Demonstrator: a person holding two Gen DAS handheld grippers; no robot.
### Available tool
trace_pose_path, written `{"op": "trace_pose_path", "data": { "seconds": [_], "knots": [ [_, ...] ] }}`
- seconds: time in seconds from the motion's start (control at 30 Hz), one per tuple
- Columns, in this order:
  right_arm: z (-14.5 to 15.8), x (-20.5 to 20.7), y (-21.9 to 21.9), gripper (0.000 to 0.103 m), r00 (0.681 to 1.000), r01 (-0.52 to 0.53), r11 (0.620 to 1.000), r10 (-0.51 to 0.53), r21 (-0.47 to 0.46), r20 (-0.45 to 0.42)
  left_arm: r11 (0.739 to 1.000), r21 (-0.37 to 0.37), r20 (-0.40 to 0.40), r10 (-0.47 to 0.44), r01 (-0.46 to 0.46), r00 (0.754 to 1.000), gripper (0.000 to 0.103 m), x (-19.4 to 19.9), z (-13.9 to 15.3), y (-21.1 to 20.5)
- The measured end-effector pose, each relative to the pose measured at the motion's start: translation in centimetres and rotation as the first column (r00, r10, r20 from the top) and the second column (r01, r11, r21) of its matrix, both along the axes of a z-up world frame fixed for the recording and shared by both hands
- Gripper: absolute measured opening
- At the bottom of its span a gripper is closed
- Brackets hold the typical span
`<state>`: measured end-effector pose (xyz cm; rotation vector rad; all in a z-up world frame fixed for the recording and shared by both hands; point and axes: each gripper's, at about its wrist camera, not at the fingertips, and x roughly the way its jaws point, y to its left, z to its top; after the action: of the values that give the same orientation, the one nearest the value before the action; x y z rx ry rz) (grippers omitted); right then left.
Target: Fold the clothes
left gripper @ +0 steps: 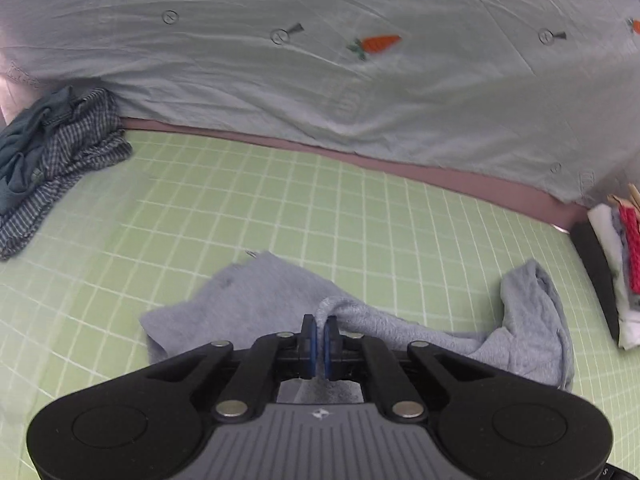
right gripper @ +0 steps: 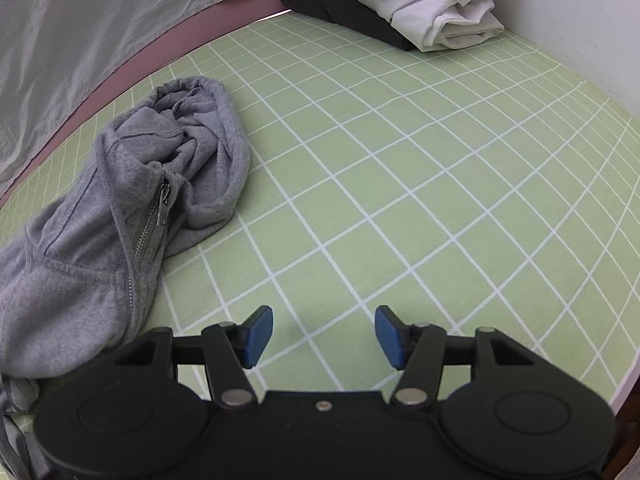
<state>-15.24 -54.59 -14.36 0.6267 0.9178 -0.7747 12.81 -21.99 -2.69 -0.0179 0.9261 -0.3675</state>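
Note:
A grey zip hoodie (left gripper: 264, 300) lies crumpled on the green grid sheet (left gripper: 240, 208). My left gripper (left gripper: 319, 330) is shut on a raised fold of the hoodie, which bunches up between the blue pads. In the right wrist view the hoodie (right gripper: 120, 208) lies at the left, its hood and zipper (right gripper: 154, 220) showing. My right gripper (right gripper: 324, 334) is open and empty, hovering over bare sheet just right of the hoodie.
A crumpled pile of checked and teal clothes (left gripper: 52, 152) lies at the left. A stack of folded clothes (right gripper: 400, 4) sits at the far right by the white wall (right gripper: 580, 20). A pale carrot-print quilt (left gripper: 360, 60) runs along the back.

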Motion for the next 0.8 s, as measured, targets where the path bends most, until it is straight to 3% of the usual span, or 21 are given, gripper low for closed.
{"op": "trace_pose_path", "data": {
  "seconds": [0.13, 0.27, 0.43, 0.53, 0.7, 0.73, 0.77, 0.8],
  "knots": [
    [0.1, 3.1, 1.1, 0.057, 0.999, -0.013, 1.0, 0.012, 0.019, 0.051, 0.999, 0.038, 0.033, 0.034, -0.035, 0.999, 0.004, 3.8, 0.1, 3.6],
    [0.0, 6.8, 2.3, 0.057, 0.994, 0.002, 0.998, -0.009, 0.066, 0.109, 0.996, -0.006, -0.018, 0.087, -0.087, 0.996, 0.005, 6.9, -0.9, 7.1],
    [-0.1, 11.5, 5.5, 0.058, 0.988, -0.091, 0.993, 0.081, 0.069, 0.132, 0.993, 0.006, -0.056, 0.12, -0.12, 0.991, 0.005, 10.3, -3.0, 10.0],
    [-0.5, 13.6, 6.9, 0.058, 0.978, -0.123, 0.985, 0.099, 0.124, 0.183, 0.993, 0.005, -0.086, 0.116, -0.116, 0.99, 0.005, 11.4, -4.3, 11.1],
    [-1.4, 16.2, 8.6, 0.07, 0.98, -0.102, 0.981, 0.071, 0.164, 0.185, 0.995, 0.012, -0.118, 0.102, -0.101, 0.988, 0.005, 11.0, -6.0, 11.8],
    [-1.4, 16.6, 8.9, 0.068, 0.982, -0.098, 0.983, 0.07, 0.155, 0.178, 0.994, 0.014, -0.129, 0.106, -0.105, 0.986, 0.005, 10.7, -6.3, 11.9],
    [-1.3, 16.9, 9.1, 0.047, 0.983, -0.094, 0.986, 0.071, 0.138, 0.167, 0.994, 0.013, -0.142, 0.11, -0.109, 0.984, 0.005, 10.4, -6.7, 12.0],
    [-1.3, 17.2, 9.2, 0.034, 0.983, -0.099, 0.987, 0.077, 0.127, 0.164, 0.994, 0.016, -0.152, 0.11, -0.109, 0.982, 0.005, 9.9, -7.0, 12.0]
  ]
}}
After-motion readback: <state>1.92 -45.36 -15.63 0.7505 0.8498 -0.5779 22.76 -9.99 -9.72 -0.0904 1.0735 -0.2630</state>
